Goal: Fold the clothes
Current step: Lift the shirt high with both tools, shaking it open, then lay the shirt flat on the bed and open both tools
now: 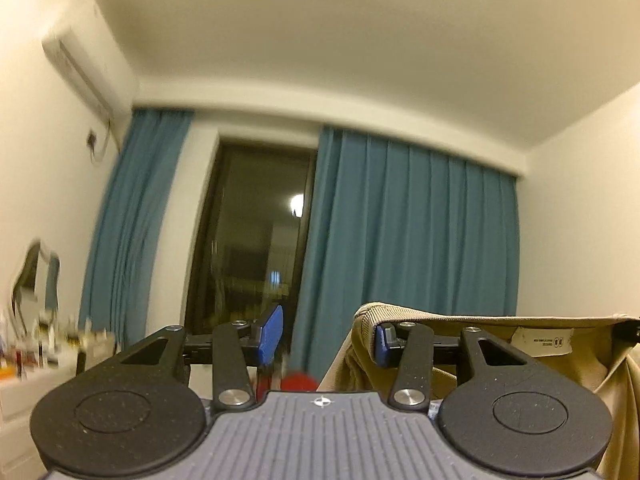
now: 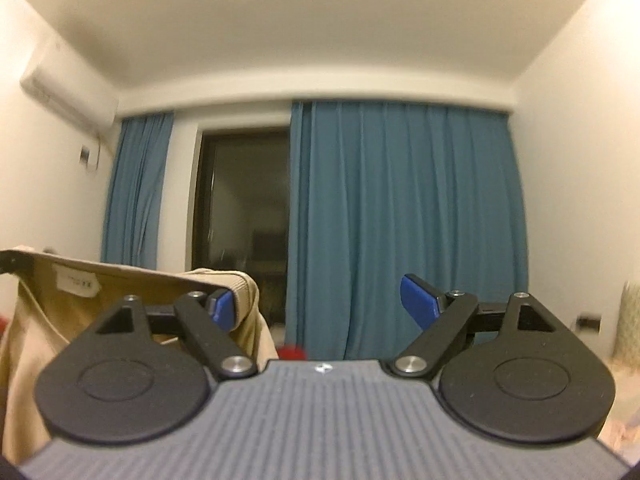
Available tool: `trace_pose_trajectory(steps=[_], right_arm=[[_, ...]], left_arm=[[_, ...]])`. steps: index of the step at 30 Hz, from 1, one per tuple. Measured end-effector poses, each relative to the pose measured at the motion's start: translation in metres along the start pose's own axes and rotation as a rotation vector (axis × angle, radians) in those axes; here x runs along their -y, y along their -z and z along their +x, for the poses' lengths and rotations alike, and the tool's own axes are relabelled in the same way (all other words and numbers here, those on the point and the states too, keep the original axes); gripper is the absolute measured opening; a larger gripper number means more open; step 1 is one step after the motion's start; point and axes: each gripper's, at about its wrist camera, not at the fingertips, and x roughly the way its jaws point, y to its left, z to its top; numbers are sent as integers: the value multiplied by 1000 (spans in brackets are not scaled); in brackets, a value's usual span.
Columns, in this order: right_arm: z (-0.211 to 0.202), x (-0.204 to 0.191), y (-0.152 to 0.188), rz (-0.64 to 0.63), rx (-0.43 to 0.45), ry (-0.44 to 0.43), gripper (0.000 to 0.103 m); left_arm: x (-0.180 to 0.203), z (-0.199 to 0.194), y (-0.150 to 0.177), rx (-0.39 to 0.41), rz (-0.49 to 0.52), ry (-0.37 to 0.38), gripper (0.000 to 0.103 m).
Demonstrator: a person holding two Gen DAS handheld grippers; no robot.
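Two claws raised toward ceiling | left claw (image 1: pixel 328 338) wide open, tan garment (image 1: pixel 480 360) draped over its right finger | right claw (image 2: pixel 324 306) wide open, garment hung on its left finger | risk: unclamped cloth slides off if either tilts

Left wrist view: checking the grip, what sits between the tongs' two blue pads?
Nothing: the gap is bare in the left wrist view; the beige garment drapes only the right pad.
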Motion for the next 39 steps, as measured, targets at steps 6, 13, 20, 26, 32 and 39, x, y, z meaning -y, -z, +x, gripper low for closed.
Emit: trace_pose_trajectory(steps=[6, 13, 20, 26, 32, 39], right_arm=[[71, 11, 89, 32, -237, -14, 84], [205, 14, 193, 73, -309, 84, 84], [362, 50, 351, 110, -446, 202, 83], [461, 68, 486, 62, -707, 160, 83], [513, 36, 546, -205, -1055, -44, 83], [513, 24, 526, 32, -1070, -193, 83]], left_arm=[[-12, 95, 103, -200, -48, -53, 48], [-8, 246, 206, -224, -35, -167, 53], [-19, 443, 371, -373, 97, -163, 59], [-43, 548, 510, -602, 215, -120, 59], [-57, 613, 573, -888, 427, 31, 61], [-71, 626, 546, -989, 225, 131, 94]])
